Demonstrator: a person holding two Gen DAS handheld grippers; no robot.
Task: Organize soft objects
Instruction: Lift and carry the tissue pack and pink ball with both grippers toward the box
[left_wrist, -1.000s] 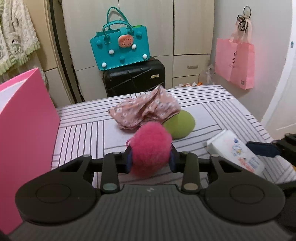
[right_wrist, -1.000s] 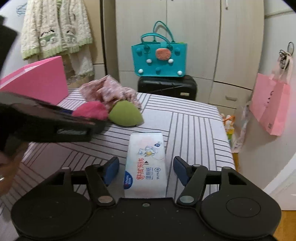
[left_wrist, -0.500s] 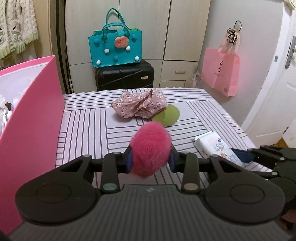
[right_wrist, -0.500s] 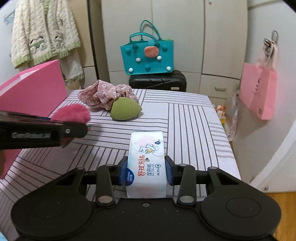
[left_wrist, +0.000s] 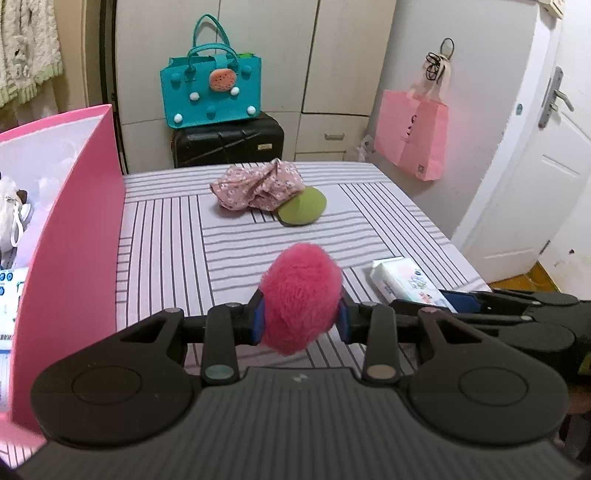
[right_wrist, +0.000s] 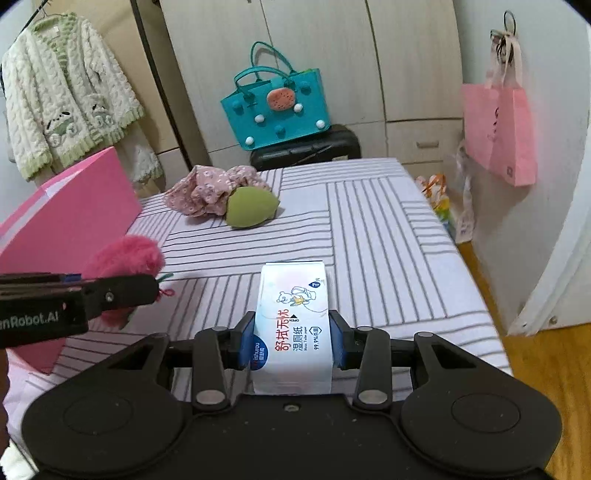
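Note:
My left gripper (left_wrist: 300, 319) is shut on a fluffy pink pompom (left_wrist: 301, 295) and holds it above the striped table (left_wrist: 166, 236); the pompom also shows in the right wrist view (right_wrist: 123, 258). My right gripper (right_wrist: 292, 341) is shut on a white wet-wipes pack (right_wrist: 293, 325), lifted off the table's front right; the pack also shows in the left wrist view (left_wrist: 404, 282). A floral pink cloth (left_wrist: 258, 184) and a green sponge (left_wrist: 302, 210) lie together at the far middle of the table.
An open pink box (left_wrist: 70, 236) stands at the table's left edge, with a white plush toy (left_wrist: 9, 218) and a wipes pack inside. Behind the table are a black suitcase (left_wrist: 229, 142) with a teal bag (left_wrist: 212, 92) on it. A pink paper bag (left_wrist: 412, 136) hangs on the right wall.
My right gripper closed on the wipes pack and lifted it. My left gripper rose and drew back with the pompom, so the pink box's inside now shows.

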